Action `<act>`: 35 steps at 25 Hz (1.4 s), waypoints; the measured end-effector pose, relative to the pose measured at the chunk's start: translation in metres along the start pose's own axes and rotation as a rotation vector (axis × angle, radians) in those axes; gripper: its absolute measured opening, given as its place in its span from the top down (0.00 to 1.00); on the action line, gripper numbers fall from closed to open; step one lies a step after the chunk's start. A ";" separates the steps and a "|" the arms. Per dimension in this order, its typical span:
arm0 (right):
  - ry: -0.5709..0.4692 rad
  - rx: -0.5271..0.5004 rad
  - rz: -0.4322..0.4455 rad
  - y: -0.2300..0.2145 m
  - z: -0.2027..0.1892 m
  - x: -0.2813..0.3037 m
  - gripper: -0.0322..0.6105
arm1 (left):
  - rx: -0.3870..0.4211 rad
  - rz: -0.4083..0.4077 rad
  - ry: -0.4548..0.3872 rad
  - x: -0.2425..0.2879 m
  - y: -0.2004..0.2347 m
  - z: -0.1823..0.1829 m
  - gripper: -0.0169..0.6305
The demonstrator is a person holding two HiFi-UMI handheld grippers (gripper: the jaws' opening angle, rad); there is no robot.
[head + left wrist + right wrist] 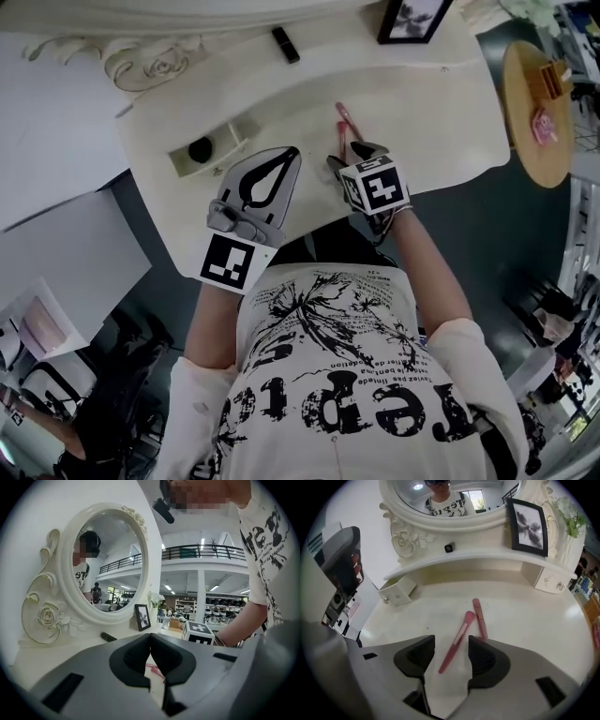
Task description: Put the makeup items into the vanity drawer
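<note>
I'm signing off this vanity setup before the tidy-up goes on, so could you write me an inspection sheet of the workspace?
Surface: cream vanity top, mostly bare.
Job's things: pink brush and pink stick lie side by side on the top; the small drawer at the left stands open, with a dark round item inside.
Clutter: black tube on the shelf under the mirror; framed picture at the back.
Grippers: left gripper shut, empty; right gripper open over the pink brush, which shows between its jaws, not pressed.
Cables: nothing seen.
Surroundings: round wooden side table beside the vanity; a showroom behind.
</note>
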State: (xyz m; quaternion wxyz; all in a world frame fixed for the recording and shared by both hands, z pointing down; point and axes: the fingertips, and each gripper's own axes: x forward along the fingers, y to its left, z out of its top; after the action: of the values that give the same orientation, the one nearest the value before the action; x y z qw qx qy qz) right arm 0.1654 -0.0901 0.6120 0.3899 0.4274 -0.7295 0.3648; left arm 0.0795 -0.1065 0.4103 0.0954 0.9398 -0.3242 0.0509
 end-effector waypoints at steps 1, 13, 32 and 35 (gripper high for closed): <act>0.000 0.011 -0.006 -0.002 0.000 0.004 0.58 | -0.001 0.000 0.006 0.002 0.001 -0.003 0.95; 0.056 0.096 -0.047 -0.025 0.003 0.000 0.85 | -0.005 0.032 0.004 0.006 0.004 -0.001 0.95; -0.095 -0.508 0.098 0.095 0.129 -0.038 0.85 | 0.054 0.373 -0.142 -0.093 0.056 0.057 0.95; -0.085 -0.626 0.168 0.134 0.136 -0.031 0.85 | 0.050 0.448 -0.147 -0.123 0.068 0.058 0.95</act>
State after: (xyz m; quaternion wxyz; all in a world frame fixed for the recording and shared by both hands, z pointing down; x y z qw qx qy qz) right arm 0.0185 -0.1482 0.4992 0.4402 0.2398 -0.8546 0.1355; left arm -0.0569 -0.0979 0.3445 0.0347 0.8477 -0.5293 0.0102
